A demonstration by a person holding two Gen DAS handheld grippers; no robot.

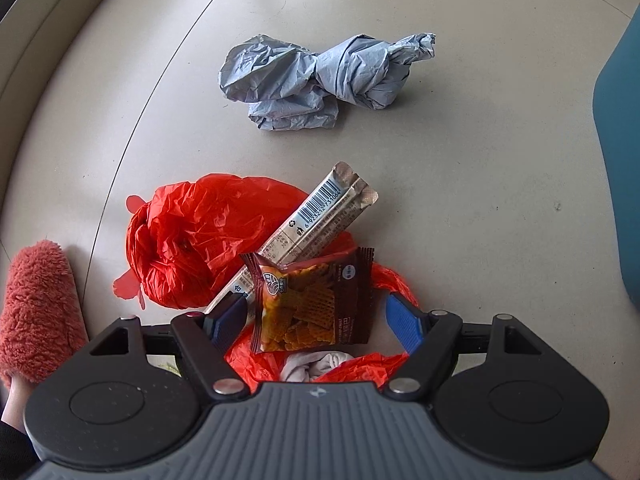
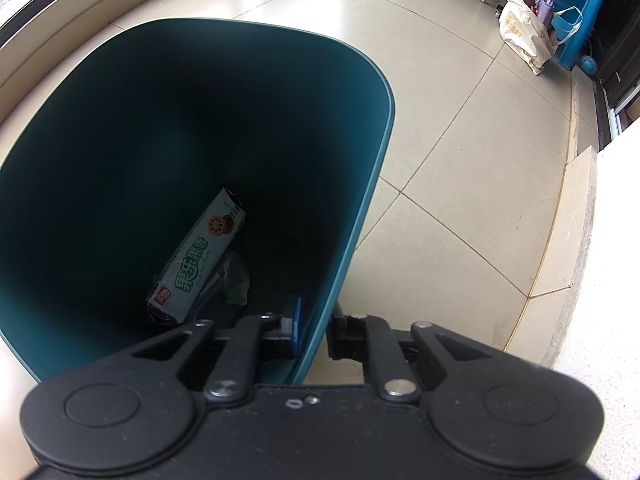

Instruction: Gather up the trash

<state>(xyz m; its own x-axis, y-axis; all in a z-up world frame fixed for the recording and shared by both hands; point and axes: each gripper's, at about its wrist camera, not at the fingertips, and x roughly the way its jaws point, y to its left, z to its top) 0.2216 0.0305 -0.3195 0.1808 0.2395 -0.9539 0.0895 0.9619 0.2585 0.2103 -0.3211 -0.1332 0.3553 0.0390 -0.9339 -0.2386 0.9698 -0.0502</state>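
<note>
Hovering my left gripper, jaws spread, over the snack packet on the floor: light, crinkly, slippery, so I'd pinch mid-body. Right gripper clamps the bin wall.

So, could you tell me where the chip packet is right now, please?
In the left wrist view, the chip packet sits low and central between the open left gripper's fingers, atop the red bag, overlapping the long wrapper.
</note>
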